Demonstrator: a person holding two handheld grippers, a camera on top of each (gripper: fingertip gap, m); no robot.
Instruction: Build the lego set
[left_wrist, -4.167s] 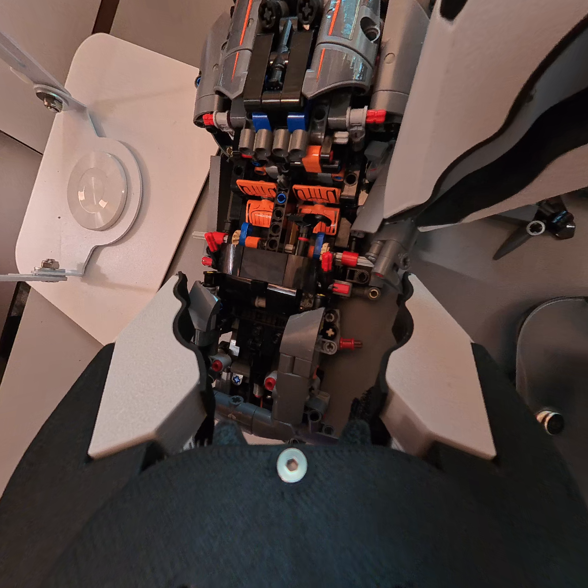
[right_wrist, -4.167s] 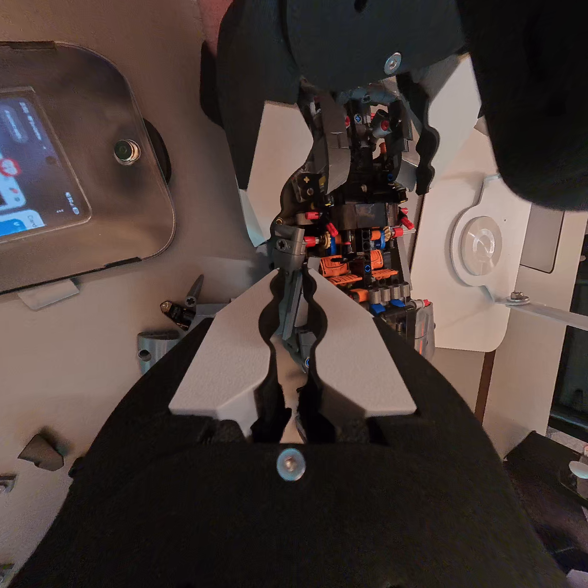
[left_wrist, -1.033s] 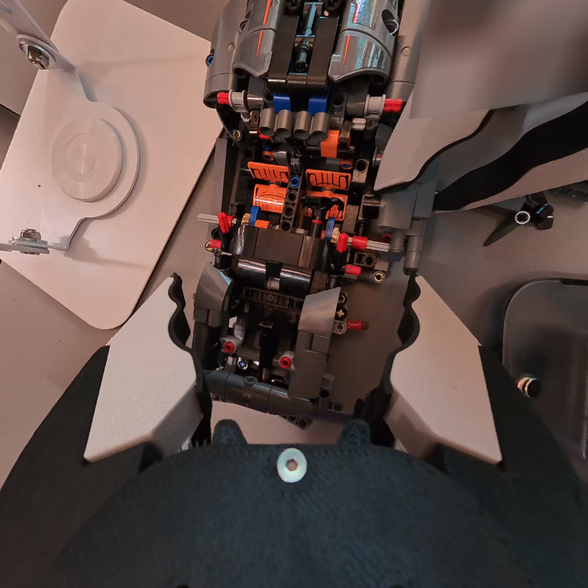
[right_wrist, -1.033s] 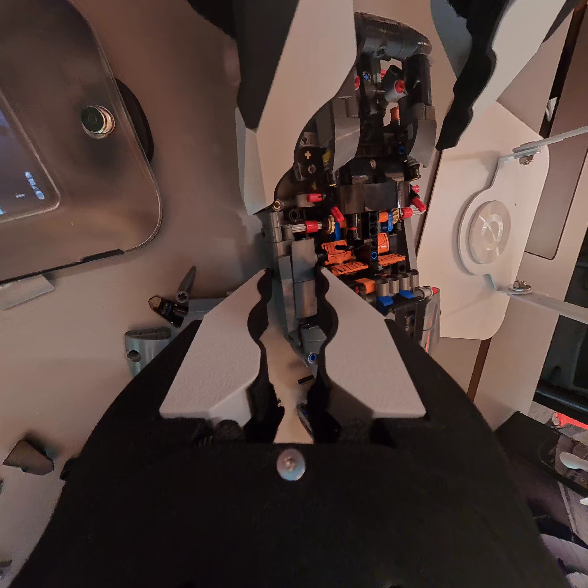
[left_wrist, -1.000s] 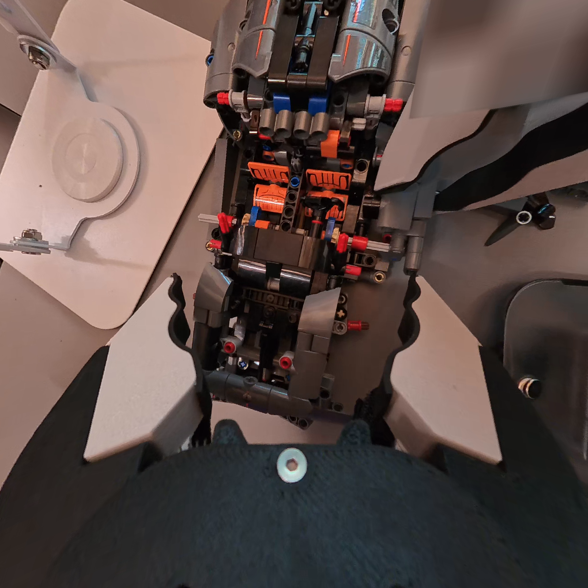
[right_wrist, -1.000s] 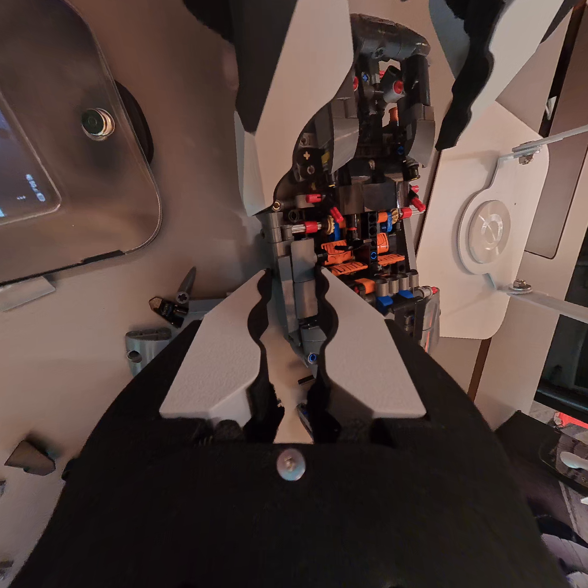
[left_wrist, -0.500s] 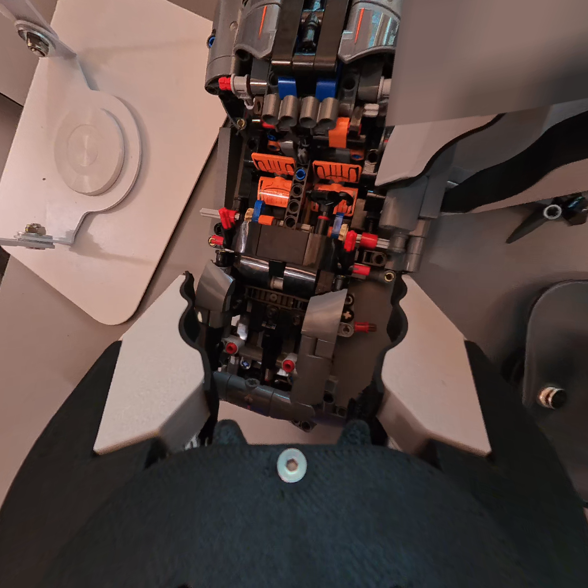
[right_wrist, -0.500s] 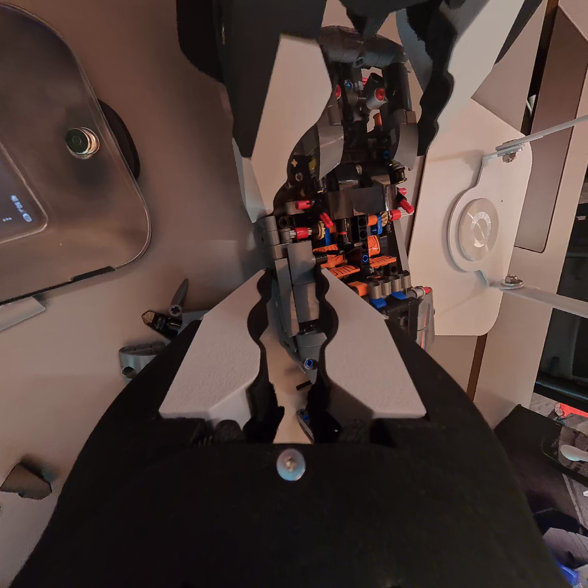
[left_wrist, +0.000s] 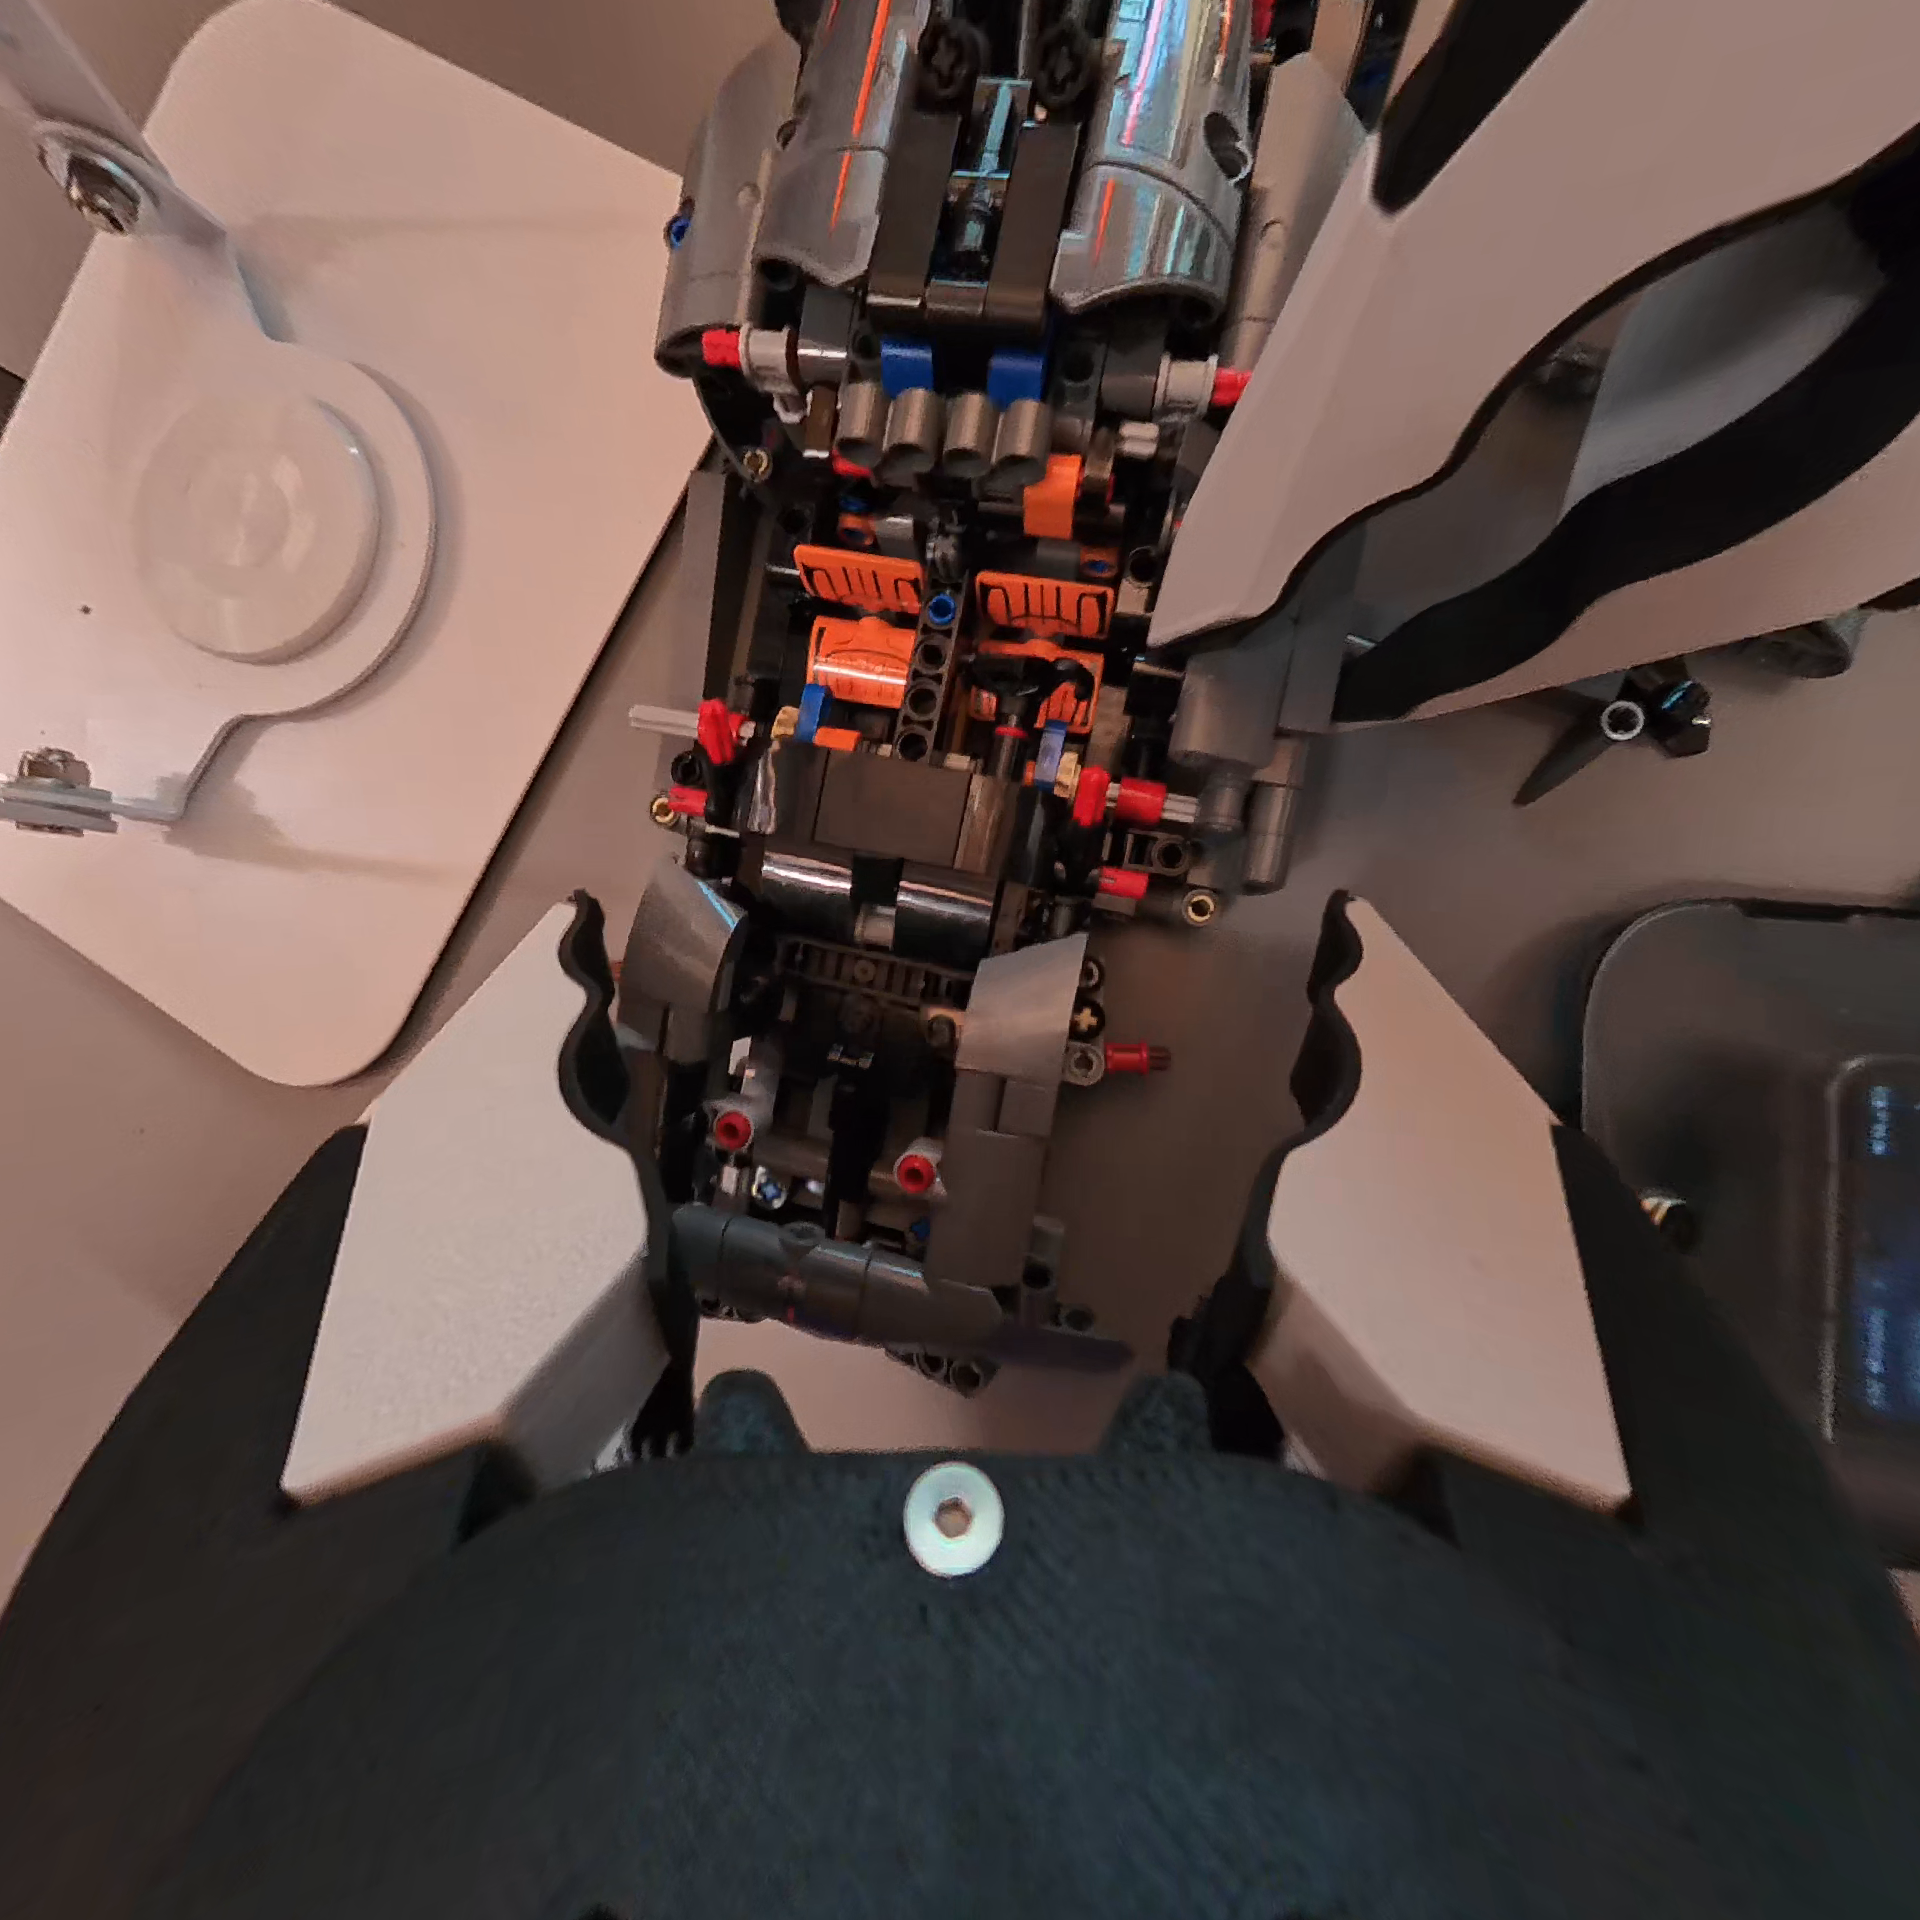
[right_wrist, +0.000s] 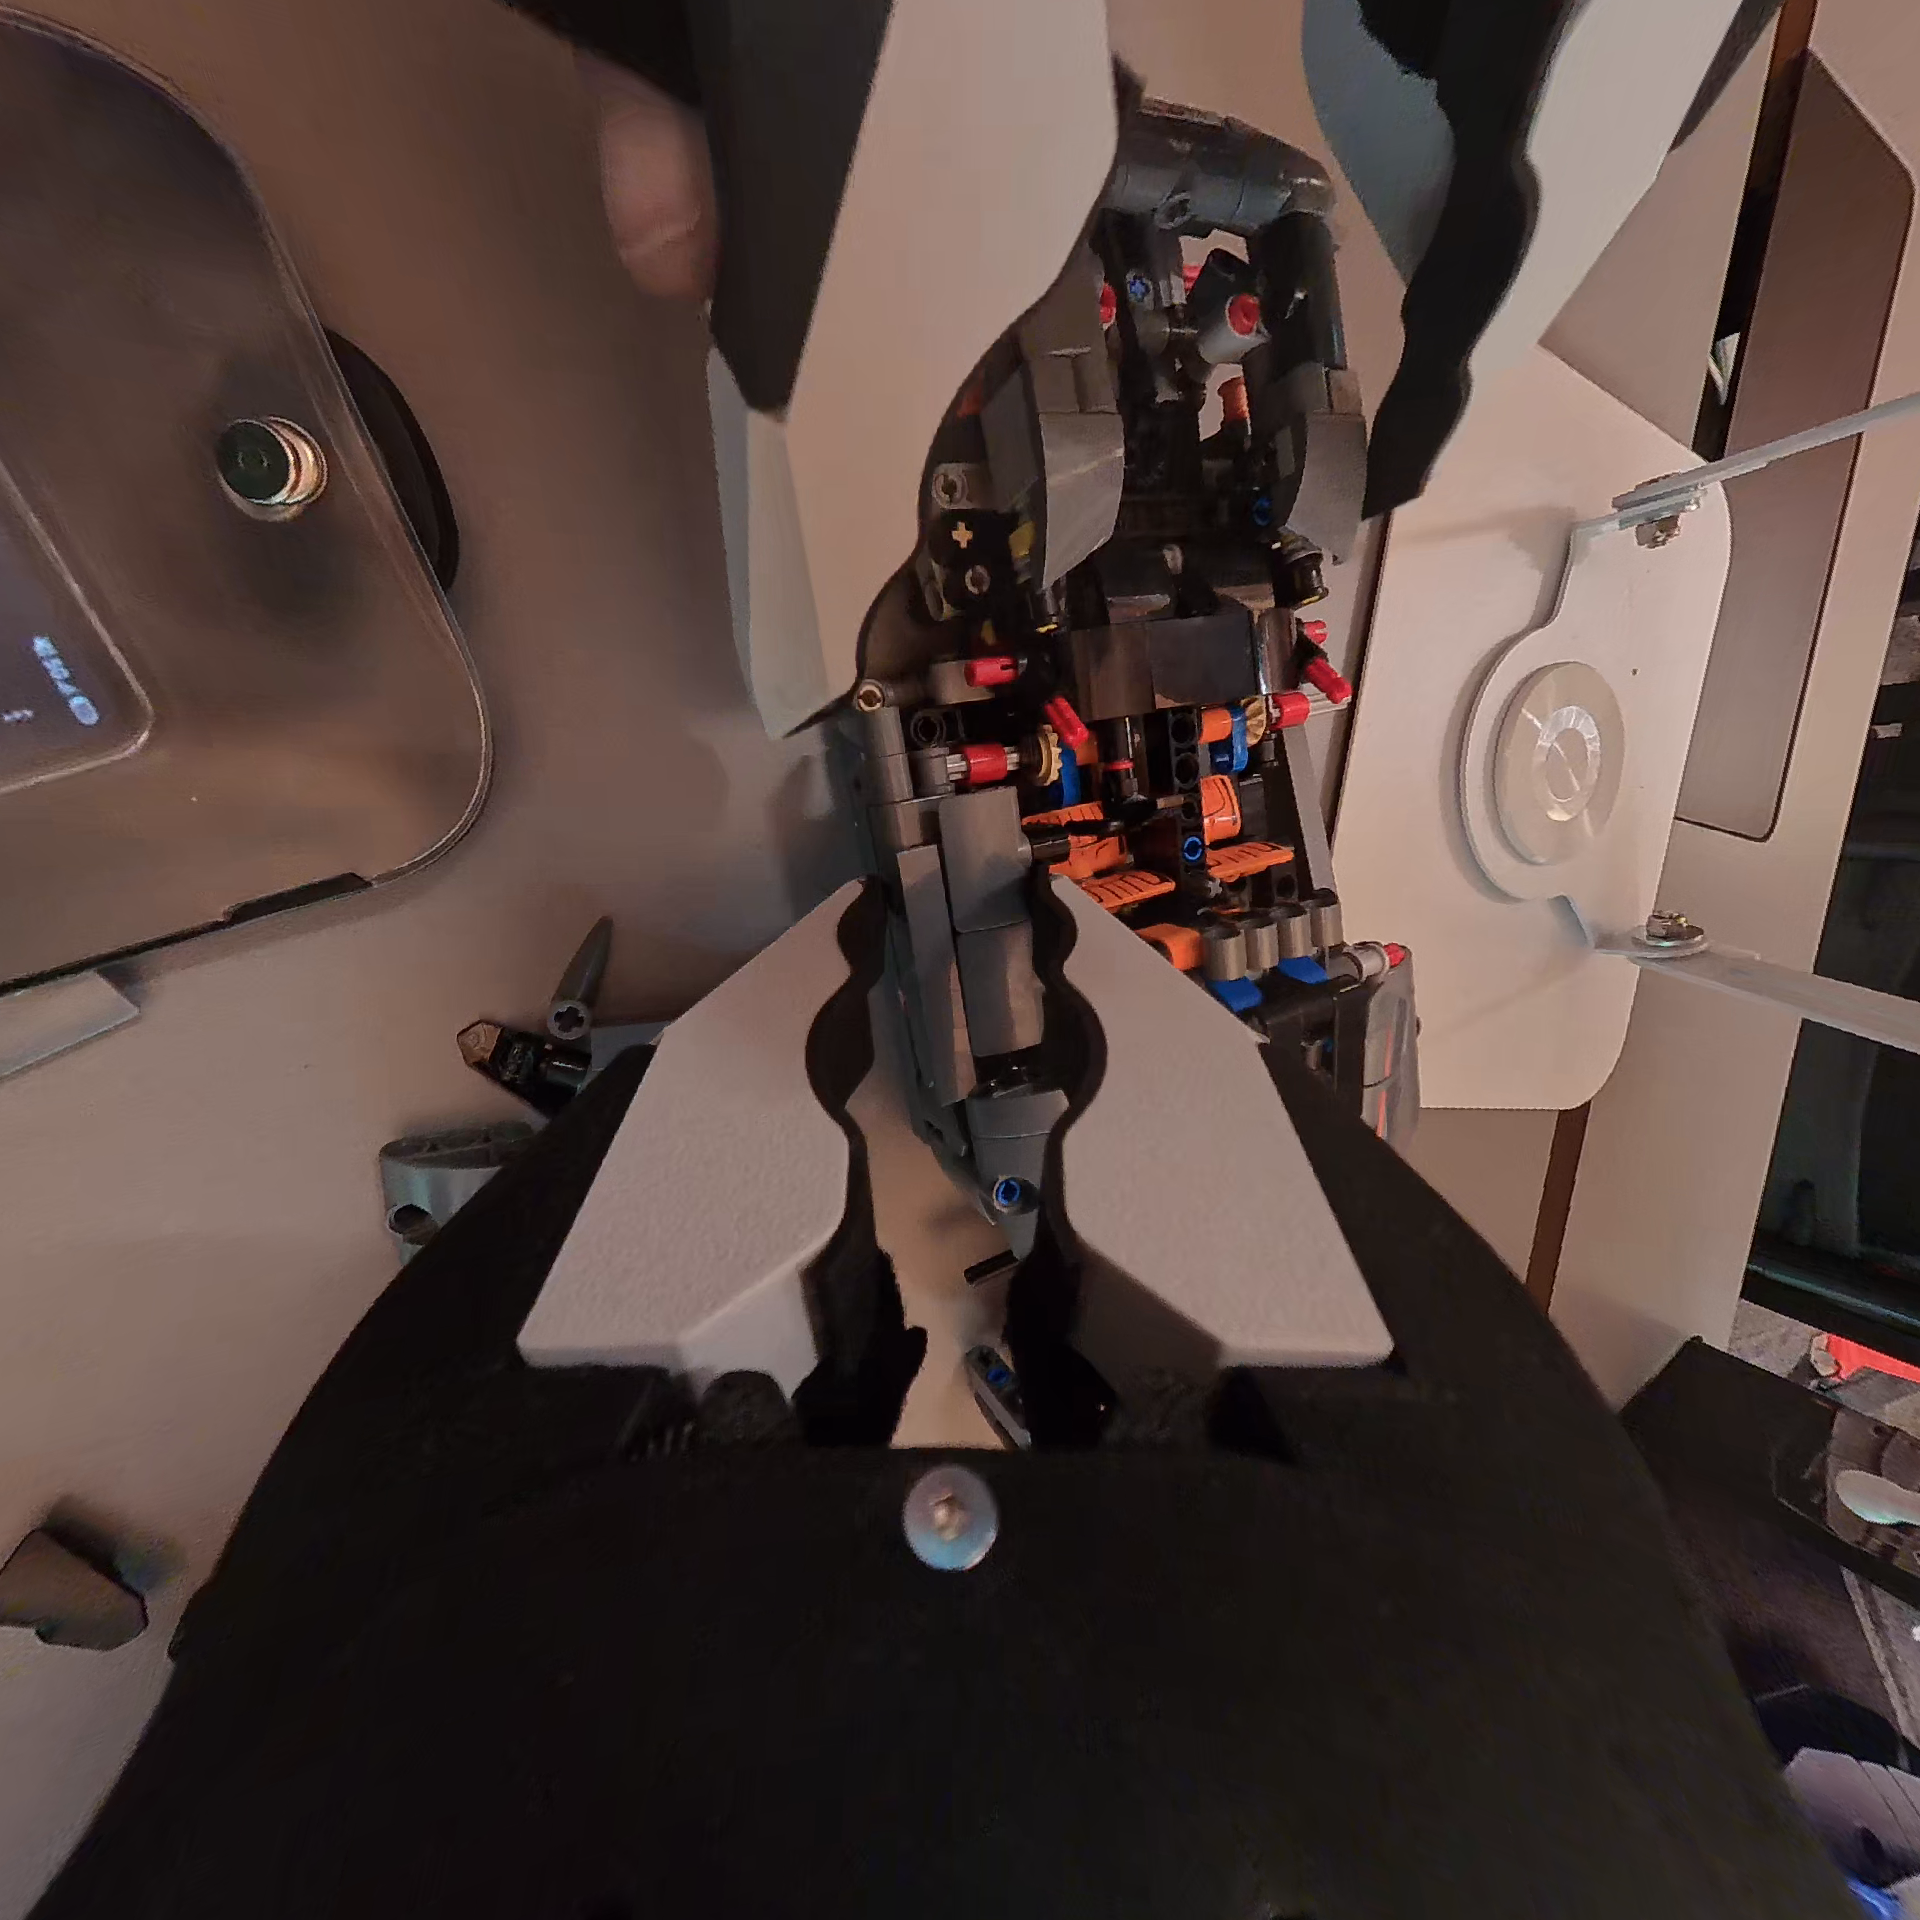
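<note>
black hand-held gripper (left_wrist: 956, 1049), grey wavy-edged fingers (left_wrist: 468, 1195), apparently silver screw.

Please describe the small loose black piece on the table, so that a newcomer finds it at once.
Start at the grey-and-orange lego car. Left of it, below the clear-covered screen, lies a small black connector joined to a pointed grey blade. Unlike the curved grey beam beside it, it is black.

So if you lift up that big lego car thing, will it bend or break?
Probably it stays stiff: the lego car looks densely packed with beams and pins. It likely feels heavy for its size, being long and full of parts. Small bits may be fragile, like the red pins sticking out its side. The right gripper pinches only a grey side panel, which might pop off.
</note>
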